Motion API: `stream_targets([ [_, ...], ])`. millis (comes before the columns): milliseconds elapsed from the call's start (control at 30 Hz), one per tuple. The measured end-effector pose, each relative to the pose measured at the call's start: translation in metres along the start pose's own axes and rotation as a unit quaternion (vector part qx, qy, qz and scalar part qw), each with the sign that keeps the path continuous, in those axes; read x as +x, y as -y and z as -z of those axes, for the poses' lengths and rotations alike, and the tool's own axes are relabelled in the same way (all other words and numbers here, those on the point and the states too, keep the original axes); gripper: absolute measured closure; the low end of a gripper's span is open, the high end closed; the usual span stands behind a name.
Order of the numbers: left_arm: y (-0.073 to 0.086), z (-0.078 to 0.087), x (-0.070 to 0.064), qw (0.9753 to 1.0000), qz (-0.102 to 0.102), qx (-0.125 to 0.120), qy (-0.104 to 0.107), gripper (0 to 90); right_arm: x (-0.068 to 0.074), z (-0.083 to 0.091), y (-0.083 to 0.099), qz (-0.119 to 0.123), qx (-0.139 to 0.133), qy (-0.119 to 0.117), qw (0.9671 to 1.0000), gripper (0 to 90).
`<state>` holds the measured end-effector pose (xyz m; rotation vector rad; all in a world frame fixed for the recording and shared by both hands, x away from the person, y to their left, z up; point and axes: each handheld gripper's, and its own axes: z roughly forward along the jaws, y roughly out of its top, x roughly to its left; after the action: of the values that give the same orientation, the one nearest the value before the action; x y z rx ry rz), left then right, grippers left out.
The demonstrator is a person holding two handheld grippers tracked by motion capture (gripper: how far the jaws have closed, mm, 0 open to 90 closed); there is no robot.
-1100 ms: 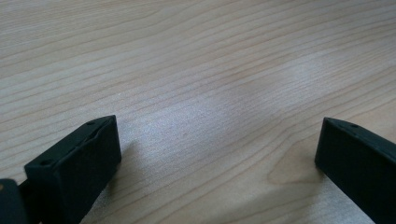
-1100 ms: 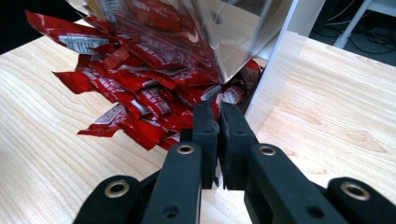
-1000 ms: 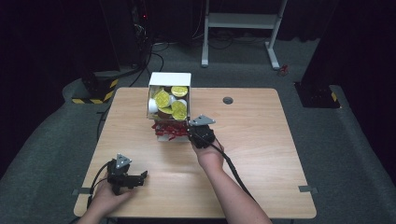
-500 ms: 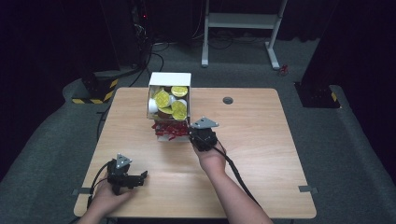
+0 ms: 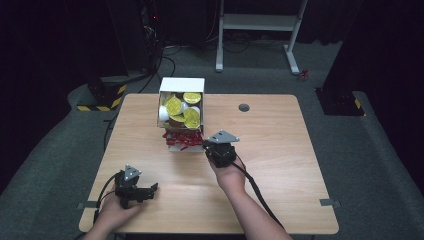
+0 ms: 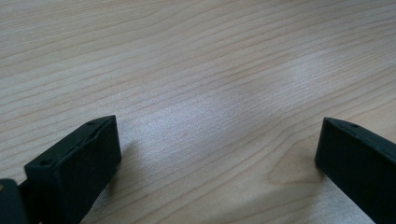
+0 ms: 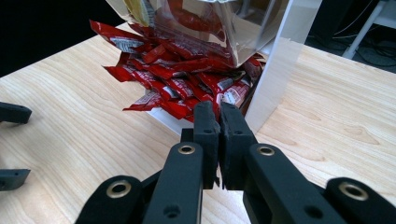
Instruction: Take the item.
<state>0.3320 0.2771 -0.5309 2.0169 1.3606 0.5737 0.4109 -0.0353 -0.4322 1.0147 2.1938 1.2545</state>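
A white box (image 5: 181,85) stands at the table's far middle. It holds yellow-lidded cups (image 5: 174,106), and red packets (image 5: 181,138) spill from its front. My right gripper (image 5: 205,144) sits at the box's front right corner. In the right gripper view its jaws are pressed together at the edge of the red packets (image 7: 177,79), shut on one of them (image 7: 219,112), beside the box wall (image 7: 275,70). My left gripper (image 5: 153,189) rests on the table at the near left, open over bare wood (image 6: 217,144). Its fingers (image 7: 10,113) show at the left of the right gripper view.
A small round grommet (image 5: 243,107) sits in the tabletop right of the box. Beyond the table stand a white metal frame (image 5: 260,22) and a black-and-yellow block (image 5: 105,92) on the floor. Bare wood (image 5: 280,165) spreads right of my right hand.
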Motion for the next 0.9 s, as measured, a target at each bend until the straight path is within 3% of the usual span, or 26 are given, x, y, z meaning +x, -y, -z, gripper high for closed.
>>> stream_targets([
  [900, 0.000, 0.000, 0.000, 1.0000, 0.004, -0.002, 0.000, 0.6, -0.003, 0.041, 0.010, -0.004, -0.040, -0.008, 0.9991, 88.5],
])
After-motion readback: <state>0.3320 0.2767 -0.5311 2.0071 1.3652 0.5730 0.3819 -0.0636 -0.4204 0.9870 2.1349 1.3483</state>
